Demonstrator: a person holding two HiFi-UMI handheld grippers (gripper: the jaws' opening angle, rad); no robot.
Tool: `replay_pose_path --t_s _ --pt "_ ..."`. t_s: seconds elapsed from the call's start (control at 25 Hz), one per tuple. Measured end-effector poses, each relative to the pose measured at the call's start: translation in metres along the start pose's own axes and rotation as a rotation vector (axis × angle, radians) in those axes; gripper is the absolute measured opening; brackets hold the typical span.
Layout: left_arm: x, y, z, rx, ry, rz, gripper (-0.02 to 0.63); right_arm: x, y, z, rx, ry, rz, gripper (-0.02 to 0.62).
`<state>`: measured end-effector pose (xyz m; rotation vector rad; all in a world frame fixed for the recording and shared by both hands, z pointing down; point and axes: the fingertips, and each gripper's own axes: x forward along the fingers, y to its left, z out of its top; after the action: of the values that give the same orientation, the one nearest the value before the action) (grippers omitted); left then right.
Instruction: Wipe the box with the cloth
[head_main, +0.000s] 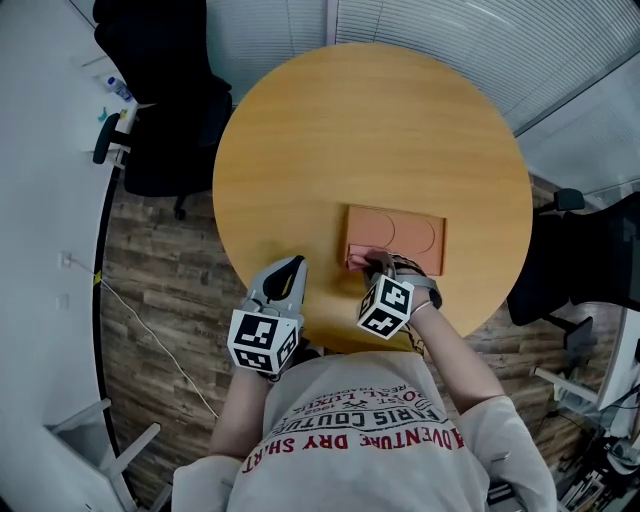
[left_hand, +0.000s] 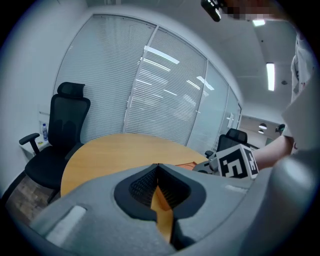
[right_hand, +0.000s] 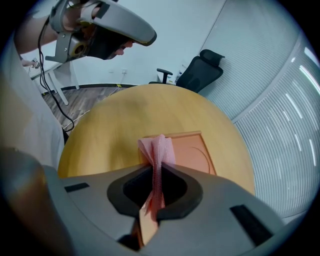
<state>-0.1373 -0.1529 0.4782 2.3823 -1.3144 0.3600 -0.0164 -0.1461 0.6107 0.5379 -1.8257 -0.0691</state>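
A flat orange-brown box (head_main: 396, 238) with two circle outlines lies on the round wooden table (head_main: 370, 130), near its front edge. My right gripper (head_main: 375, 266) is shut on a pink cloth (right_hand: 159, 155) and holds it over the box's near left corner (right_hand: 186, 148). The cloth (head_main: 358, 261) shows as a small pink patch at that corner in the head view. My left gripper (head_main: 290, 266) hovers at the table's front edge, left of the box, its jaws shut with nothing between them (left_hand: 158, 172).
Black office chairs stand at the far left (head_main: 165, 110) and at the right (head_main: 590, 260) of the table. Blinds (left_hand: 150, 95) line the glass walls behind. A white desk edge with cables (head_main: 60, 270) runs along the left. The floor is wood plank.
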Motion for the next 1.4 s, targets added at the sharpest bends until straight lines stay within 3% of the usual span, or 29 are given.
replay_pose_path --t_s 0.2,0.48,0.68,1.0,1.4 --pt "-0.009 -0.002 -0.002 -0.013 -0.007 0.001 0.009 -0.005 0.016 -0.004 0.009 0.003 0.014 0.029" --pt "-0.025 -0.009 -0.008 0.004 -0.004 -0.012 0.009 -0.025 0.045 -0.006 0.119 -0.022 0.123 0.031" --pt "-0.020 -0.019 -0.007 0.019 -0.002 -0.030 0.009 -0.046 0.021 -0.013 0.167 -0.040 0.068 0.031" --pt "0.003 -0.035 0.002 0.063 0.004 -0.053 0.009 -0.063 -0.047 -0.025 0.170 -0.074 -0.091 0.031" --pt "0.042 -0.036 0.005 0.069 0.040 -0.044 0.009 -0.031 -0.111 -0.034 0.024 -0.067 -0.188 0.031"
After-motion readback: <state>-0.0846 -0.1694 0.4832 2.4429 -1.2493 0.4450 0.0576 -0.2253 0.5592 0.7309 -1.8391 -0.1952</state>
